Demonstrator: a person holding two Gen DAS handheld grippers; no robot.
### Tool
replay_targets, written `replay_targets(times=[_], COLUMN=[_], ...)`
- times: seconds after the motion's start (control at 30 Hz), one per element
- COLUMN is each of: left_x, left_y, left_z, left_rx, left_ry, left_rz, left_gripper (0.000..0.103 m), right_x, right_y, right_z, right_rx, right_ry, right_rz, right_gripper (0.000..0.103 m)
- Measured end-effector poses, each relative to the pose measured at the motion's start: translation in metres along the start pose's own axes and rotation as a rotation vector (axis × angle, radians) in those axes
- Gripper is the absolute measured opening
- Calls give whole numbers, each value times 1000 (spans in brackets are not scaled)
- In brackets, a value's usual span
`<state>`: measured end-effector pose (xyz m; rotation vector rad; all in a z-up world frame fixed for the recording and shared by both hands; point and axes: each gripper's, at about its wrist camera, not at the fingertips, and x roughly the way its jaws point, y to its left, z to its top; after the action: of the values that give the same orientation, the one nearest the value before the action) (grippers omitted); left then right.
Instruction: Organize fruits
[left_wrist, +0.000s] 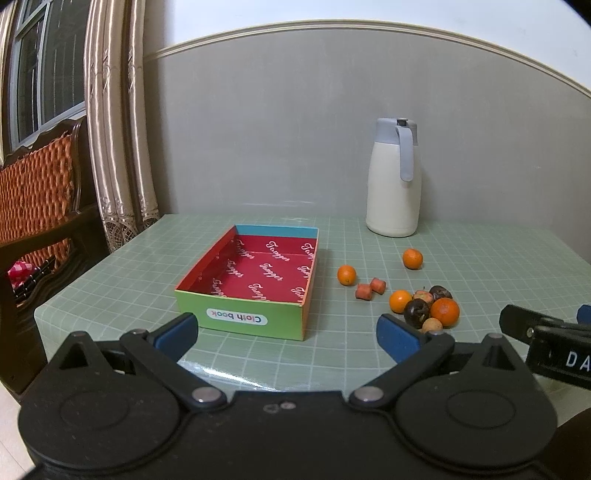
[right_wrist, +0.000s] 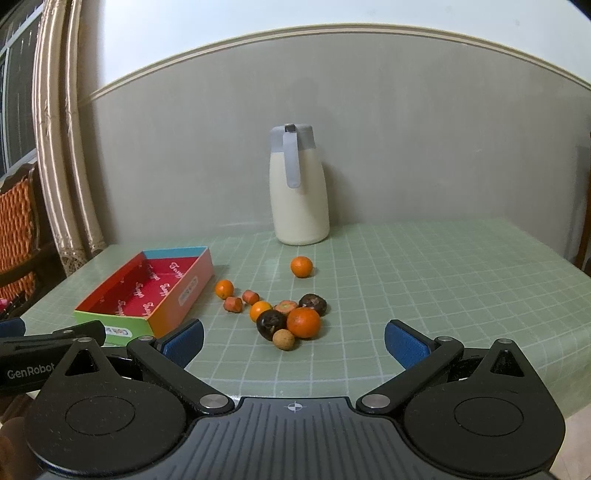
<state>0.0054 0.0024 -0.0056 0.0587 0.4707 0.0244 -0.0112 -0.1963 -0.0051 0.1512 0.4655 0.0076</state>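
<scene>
While the fruits lie loose in a cluster on the green gridded table, just right of the open box, nothing sits inside it. Both the left gripper and right gripper hover nearby, fingers spread apart, holding nothing. Behind stands a white jug.

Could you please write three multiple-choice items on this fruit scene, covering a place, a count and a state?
1. Where does the thermos jug stand?
A. inside the box
B. at the table's far edge by the wall
C. on the chair

2. How many oranges lie on the table?
A. two
B. four
C. six

3. What is in the cloth book box?
A. nothing
B. oranges
C. carrot pieces

Answers: 1 B, it stands against the grey wall; 2 B, four orange balls show; 3 A, its red floor is bare.
</scene>
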Motion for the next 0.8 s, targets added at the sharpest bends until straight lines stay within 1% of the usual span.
replay_targets(times=[0.8], left_x=[0], left_y=[1], left_z=[0], left_rx=[-1], left_ry=[-1], left_rz=[-1], left_gripper=[97], right_x=[1], right_y=[0], right_z=[2], right_rx=[-1], right_ry=[-2], right_rz=[-3], right_gripper=[103])
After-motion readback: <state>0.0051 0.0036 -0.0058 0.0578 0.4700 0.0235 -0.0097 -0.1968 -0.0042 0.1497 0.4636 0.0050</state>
